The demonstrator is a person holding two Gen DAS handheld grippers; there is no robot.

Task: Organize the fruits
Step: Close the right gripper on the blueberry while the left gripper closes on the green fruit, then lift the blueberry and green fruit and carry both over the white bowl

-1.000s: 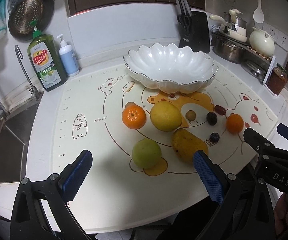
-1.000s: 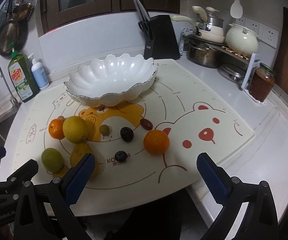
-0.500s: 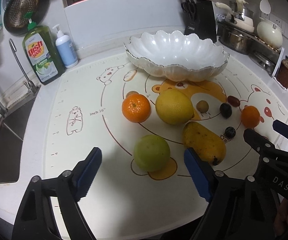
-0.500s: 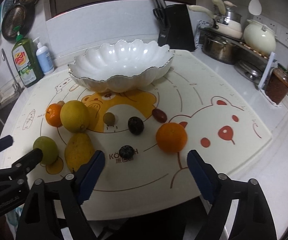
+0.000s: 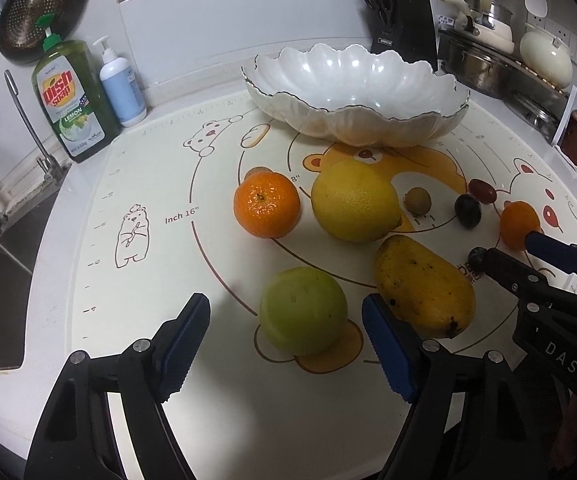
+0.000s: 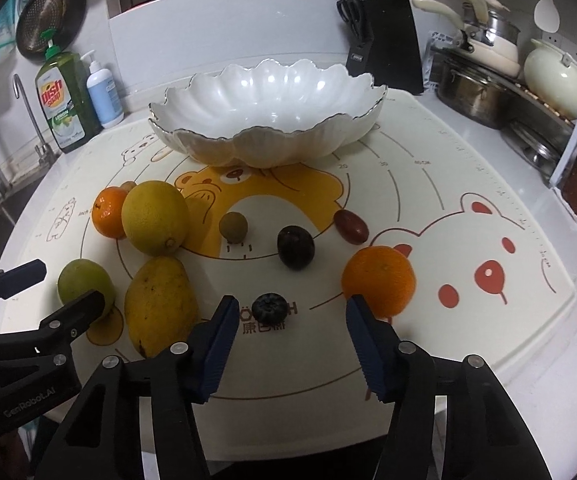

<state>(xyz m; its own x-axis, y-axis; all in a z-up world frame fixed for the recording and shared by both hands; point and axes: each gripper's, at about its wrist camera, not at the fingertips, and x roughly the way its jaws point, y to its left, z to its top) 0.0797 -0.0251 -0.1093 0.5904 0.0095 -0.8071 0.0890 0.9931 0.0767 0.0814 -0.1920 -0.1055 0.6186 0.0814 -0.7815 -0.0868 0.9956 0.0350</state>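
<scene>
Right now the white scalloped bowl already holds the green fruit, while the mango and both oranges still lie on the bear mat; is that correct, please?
Not quite. The white scalloped bowl is empty, as the right wrist view shows. The green fruit lies on the bear mat in front of the left gripper, in the left wrist view. The mango and both oranges do lie on the mat.

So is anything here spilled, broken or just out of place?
Nothing is spilled or broken. The only oddity: the white bowl is empty while all the fruit sits loose on the mat. The mango has dark specks on its skin, perhaps ripeness.
</scene>
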